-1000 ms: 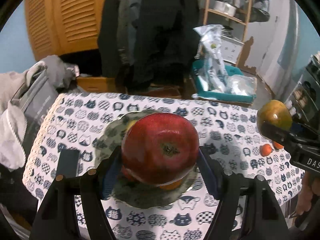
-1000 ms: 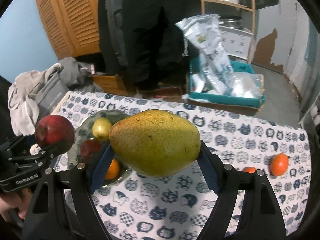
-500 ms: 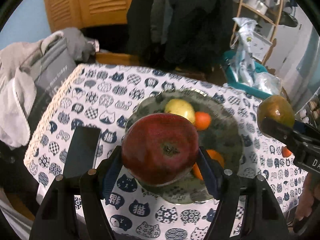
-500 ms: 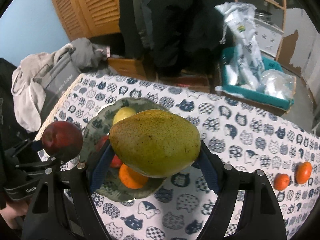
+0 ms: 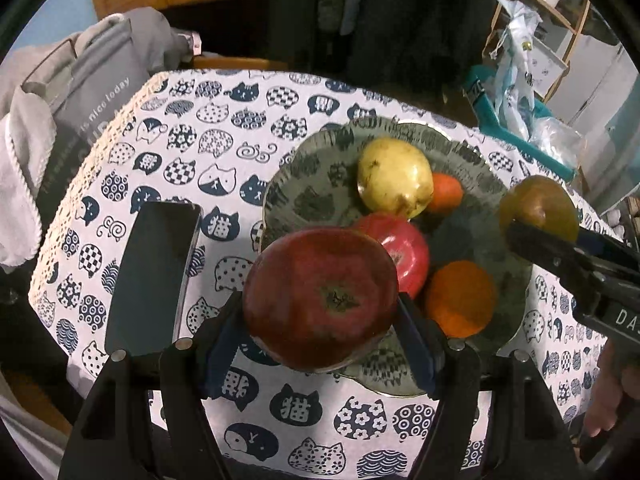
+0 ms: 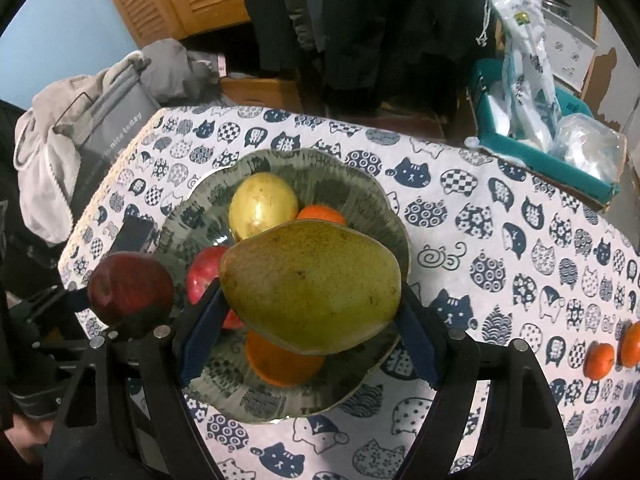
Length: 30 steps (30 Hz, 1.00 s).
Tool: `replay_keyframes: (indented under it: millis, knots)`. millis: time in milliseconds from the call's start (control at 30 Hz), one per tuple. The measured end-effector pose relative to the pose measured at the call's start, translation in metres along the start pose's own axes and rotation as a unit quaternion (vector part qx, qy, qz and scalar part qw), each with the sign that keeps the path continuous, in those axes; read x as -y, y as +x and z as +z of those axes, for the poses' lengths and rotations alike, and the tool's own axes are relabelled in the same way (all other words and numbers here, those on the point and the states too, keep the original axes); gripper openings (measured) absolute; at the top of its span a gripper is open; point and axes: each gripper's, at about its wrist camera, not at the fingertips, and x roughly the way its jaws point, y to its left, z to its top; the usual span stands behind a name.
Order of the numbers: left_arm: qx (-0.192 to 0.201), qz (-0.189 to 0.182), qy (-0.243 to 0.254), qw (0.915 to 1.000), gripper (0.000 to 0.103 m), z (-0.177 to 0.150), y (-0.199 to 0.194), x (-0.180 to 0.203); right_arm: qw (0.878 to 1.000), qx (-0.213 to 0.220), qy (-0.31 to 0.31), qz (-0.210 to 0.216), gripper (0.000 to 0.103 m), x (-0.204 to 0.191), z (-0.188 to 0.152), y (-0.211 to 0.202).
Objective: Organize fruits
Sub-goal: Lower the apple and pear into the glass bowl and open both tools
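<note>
My left gripper [image 5: 320, 332] is shut on a dark red apple [image 5: 320, 298], held over the near left rim of a grey-green plate [image 5: 316, 184]. My right gripper [image 6: 308, 328] is shut on a green pear [image 6: 312, 284], hanging above the same plate [image 6: 360, 200]. On the plate lie a yellow fruit [image 5: 394, 178], a red apple [image 5: 404, 244], a large orange [image 5: 460, 300] and a small orange [image 5: 446, 192]. The right wrist view shows the left gripper's apple [image 6: 130, 286] at the left; the left wrist view shows the pear [image 5: 538, 206] at the right.
A dark phone [image 5: 154, 276] lies on the cat-print tablecloth [image 5: 192, 128] left of the plate. Two small oranges [image 6: 598, 360] sit near the table's right edge. A grey bag with cloths [image 6: 104, 128] stands beyond the left edge, a teal box [image 6: 540, 156] with plastic bags beyond the far side.
Both grippers have come down and forward toward the plate with their fruit still held. The plate and its fruits now look larger and closer under both.
</note>
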Motion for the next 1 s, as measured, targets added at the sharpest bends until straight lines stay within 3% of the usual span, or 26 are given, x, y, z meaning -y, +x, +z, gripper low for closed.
replay_keyframes:
  millis: [133,400,467,700,1000]
  knots:
    - [-0.018,-0.004,0.002,0.9998,0.075,-0.002,0.01,-0.001,1.0,-0.006,0.003,0.003,0.081,0.0,0.001,0.008]
    - [-0.018,-0.004,0.006,0.9998,0.078,-0.001,0.011,0.001,1.0,-0.028,0.009,0.004,0.081,0.001,0.003,0.025]
    - [-0.01,0.001,0.009,0.9999,0.087,0.0,0.007,0.001,1.0,-0.013,0.007,0.005,0.082,0.0,0.005,0.022]
    - [0.011,0.005,0.008,0.9999,0.087,0.005,-0.009,0.0,1.0,0.019,0.005,0.008,0.082,-0.002,0.018,0.0]
    - [0.069,-0.002,0.013,0.9975,0.087,0.014,-0.049,0.013,0.996,0.073,-0.02,-0.052,0.082,0.001,0.02,-0.044]
